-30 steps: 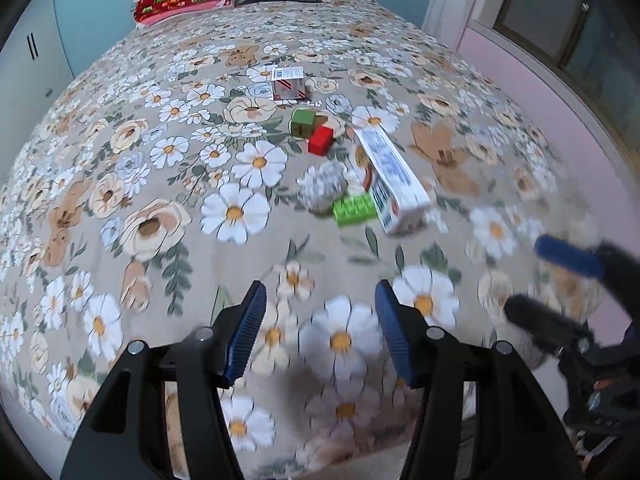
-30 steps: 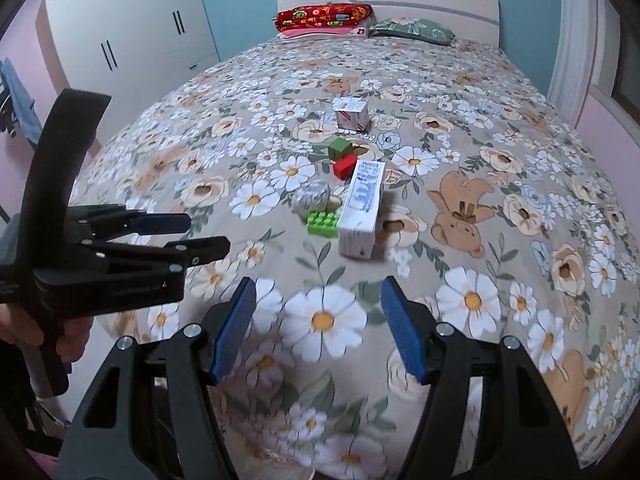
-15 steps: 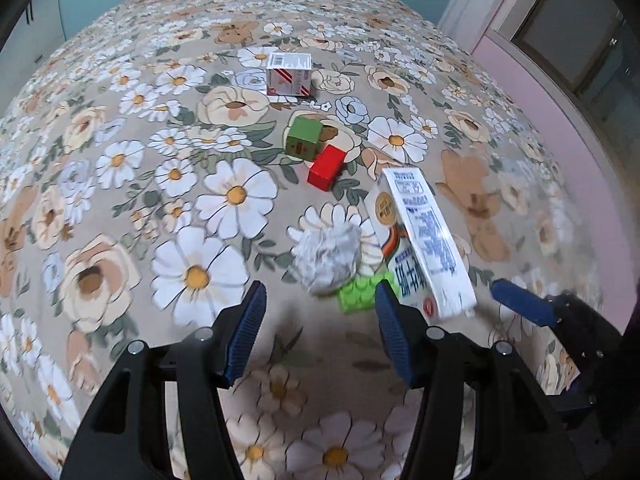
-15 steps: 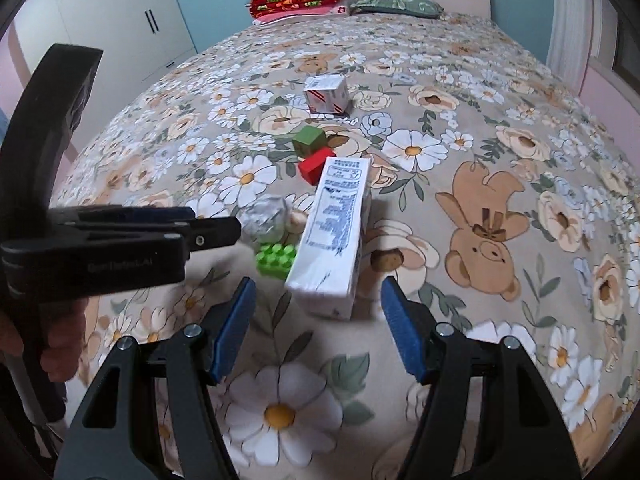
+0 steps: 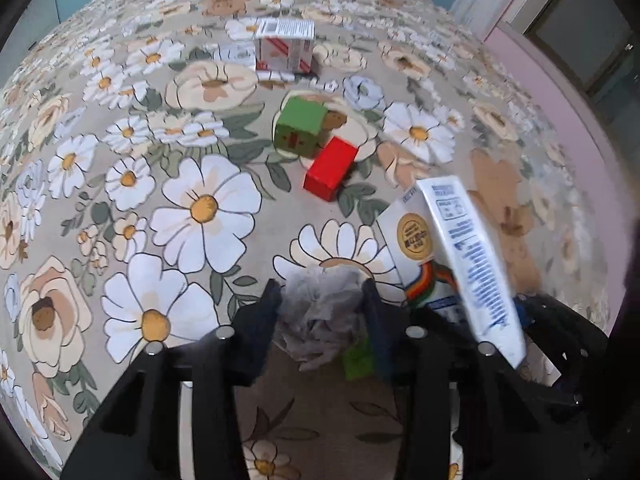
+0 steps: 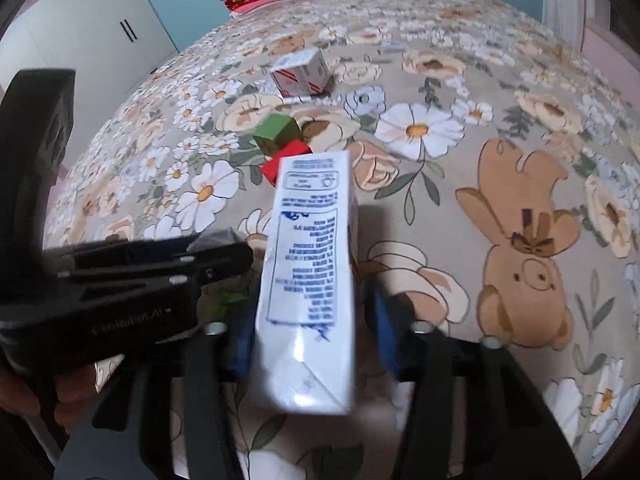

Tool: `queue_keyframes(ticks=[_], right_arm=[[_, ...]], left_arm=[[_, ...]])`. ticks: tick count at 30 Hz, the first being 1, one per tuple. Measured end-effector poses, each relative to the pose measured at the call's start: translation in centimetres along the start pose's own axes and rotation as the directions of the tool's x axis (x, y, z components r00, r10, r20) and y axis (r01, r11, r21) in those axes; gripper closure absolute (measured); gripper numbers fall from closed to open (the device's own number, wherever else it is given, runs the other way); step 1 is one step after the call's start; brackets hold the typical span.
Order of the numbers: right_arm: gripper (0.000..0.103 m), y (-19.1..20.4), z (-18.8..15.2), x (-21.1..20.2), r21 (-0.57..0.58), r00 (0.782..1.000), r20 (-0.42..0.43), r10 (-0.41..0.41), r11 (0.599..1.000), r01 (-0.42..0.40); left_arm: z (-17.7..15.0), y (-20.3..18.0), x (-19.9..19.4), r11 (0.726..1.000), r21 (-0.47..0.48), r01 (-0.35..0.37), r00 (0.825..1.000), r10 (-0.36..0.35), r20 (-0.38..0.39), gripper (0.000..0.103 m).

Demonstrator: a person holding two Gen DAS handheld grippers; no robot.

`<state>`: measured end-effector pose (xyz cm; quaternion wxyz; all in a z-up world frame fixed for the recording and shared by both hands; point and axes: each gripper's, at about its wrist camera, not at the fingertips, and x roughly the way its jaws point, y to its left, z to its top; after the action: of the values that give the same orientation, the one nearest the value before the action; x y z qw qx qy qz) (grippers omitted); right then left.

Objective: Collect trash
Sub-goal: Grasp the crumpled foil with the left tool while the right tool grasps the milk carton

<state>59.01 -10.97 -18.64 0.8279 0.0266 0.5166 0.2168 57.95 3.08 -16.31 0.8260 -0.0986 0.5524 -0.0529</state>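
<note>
We had the left gripper [image 5: 320, 312] closing around the crumpled paper ball [image 5: 320, 320], the right gripper [image 6: 308, 320] closing around the milk carton [image 6: 308, 280] mid-bed [image 6: 520, 80].

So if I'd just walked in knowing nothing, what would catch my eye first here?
Probably the flowered bedspread, then the two black tools closing at its near edge: the left tool around a crumpled paper ball, the right tool around a tall white milk carton just beside it. Farther up the bed lie a red block, a green cube and a small white box.
</note>
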Motion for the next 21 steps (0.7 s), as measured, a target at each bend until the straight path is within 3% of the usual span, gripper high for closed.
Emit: queue_keyframes(ticks=[2,9,21], right_arm=[[0.066,0.0,0.1,0.5,-0.005,1.000,0.001,-0.020,1.000,0.020],[0.067,0.4,-0.1,0.3,-0.042,0.998,0.009,-0.064,0.997,0.064],[0.068,0.6,-1.0,-6.3,-0.029,0.994,0.053,-0.097,0.995,0.098]], left_arm=[[0.0,0.3,0.4,1.000,-0.023,-0.001,1.000,0.001,0.004,0.063],[-0.4,-0.4,-0.2,0.998,0.026,-0.056,0.998,0.055,0.023,0.068],[-2.6,1.0,-6.3,0.995,0.035,-0.097,0.993,0.094,0.073,0.068]])
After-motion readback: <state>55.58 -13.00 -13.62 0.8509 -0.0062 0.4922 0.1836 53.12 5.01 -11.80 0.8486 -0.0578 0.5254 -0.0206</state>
